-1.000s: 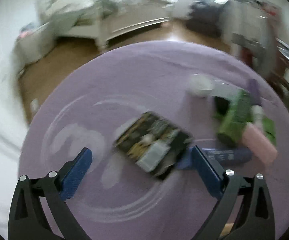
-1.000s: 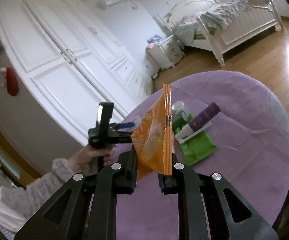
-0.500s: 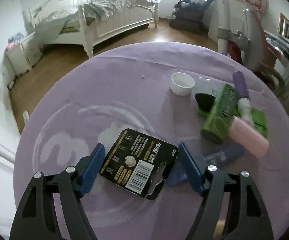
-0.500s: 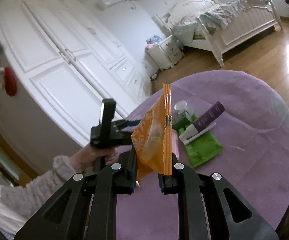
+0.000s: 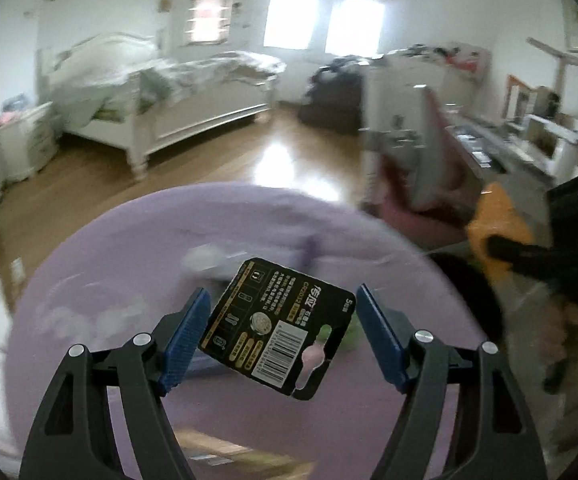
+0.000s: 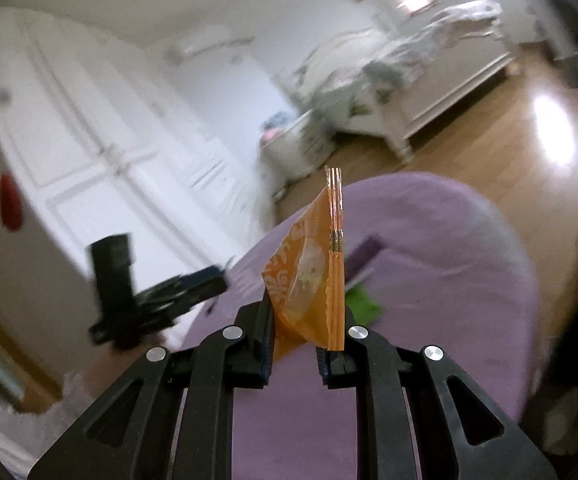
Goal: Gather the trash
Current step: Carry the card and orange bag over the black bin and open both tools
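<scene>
Right tongs (image 6: 295, 344) clamped on an upright orange wrapper (image 6: 313, 280) above the purple desk (image 6: 429, 280). Left tongs (image 6: 193, 288) blurred at left, before white wardrobe doors (image 6: 101, 152). White bed (image 6: 429, 64) beyond.

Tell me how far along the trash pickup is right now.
Both tools hold trash. The left tool grips the black battery card, lifted off the purple table. The right tool pinches the orange wrapper. No bin is in view, so both pieces still need dropping off.
</scene>
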The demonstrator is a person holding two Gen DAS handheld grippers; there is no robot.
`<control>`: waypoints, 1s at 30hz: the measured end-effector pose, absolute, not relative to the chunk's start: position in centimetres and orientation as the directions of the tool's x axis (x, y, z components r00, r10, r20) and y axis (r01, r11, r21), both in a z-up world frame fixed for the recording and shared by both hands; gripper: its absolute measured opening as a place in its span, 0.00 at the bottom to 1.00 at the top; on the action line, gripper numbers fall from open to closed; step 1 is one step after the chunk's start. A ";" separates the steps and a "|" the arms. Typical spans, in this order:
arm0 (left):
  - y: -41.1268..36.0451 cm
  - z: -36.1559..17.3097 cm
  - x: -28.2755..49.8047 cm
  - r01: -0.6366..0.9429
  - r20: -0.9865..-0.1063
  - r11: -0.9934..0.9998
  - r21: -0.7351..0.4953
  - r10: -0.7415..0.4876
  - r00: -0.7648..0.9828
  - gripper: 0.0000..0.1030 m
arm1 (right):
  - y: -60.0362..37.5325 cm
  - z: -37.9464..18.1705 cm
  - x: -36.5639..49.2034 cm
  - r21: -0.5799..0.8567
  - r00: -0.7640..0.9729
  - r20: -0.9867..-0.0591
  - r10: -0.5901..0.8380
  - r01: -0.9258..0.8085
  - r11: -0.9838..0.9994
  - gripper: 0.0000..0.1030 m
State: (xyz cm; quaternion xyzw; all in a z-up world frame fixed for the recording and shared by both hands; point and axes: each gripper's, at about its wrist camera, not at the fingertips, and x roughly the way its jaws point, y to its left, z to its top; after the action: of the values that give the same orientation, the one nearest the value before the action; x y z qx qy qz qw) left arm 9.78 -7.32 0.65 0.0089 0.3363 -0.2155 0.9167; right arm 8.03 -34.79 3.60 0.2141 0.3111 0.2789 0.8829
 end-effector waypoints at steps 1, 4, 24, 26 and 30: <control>-9.2 0.7 9.6 0.420 -0.612 0.896 -0.141 -0.413 0.674 0.71 | -36.4 3.6 7.6 0.548 0.680 -0.432 0.593 -0.324 0.771 0.17; -14.9 0.9 9.8 0.498 -0.589 0.847 -0.186 -0.502 0.633 0.71 | -40.2 3.3 6.4 0.523 0.742 -0.450 0.497 -0.232 0.820 0.17; -37.8 -7.1 10.5 0.655 -0.676 0.725 -0.213 -0.594 0.437 0.72 | -57.2 -7.1 1.5 0.542 0.772 -0.594 0.226 0.177 0.821 0.17; -38.6 -7.5 10.3 0.663 -0.683 0.723 -0.195 -0.585 0.437 0.72 | -57.6 -7.9 1.6 0.544 0.766 -0.603 0.223 0.190 0.817 0.17; -39.5 -8.1 10.0 0.671 -0.695 0.722 -0.168 -0.569 0.439 0.72 | -58.2 -8.5 1.6 0.543 0.756 -0.616 0.220 0.206 0.814 0.17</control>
State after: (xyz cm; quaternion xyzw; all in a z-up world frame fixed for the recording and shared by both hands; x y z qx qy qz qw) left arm 10.01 -39.54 -8.11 0.0666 0.3823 -0.3666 0.8456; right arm 1.59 -58.22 -8.54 0.3050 0.3489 0.0038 0.8861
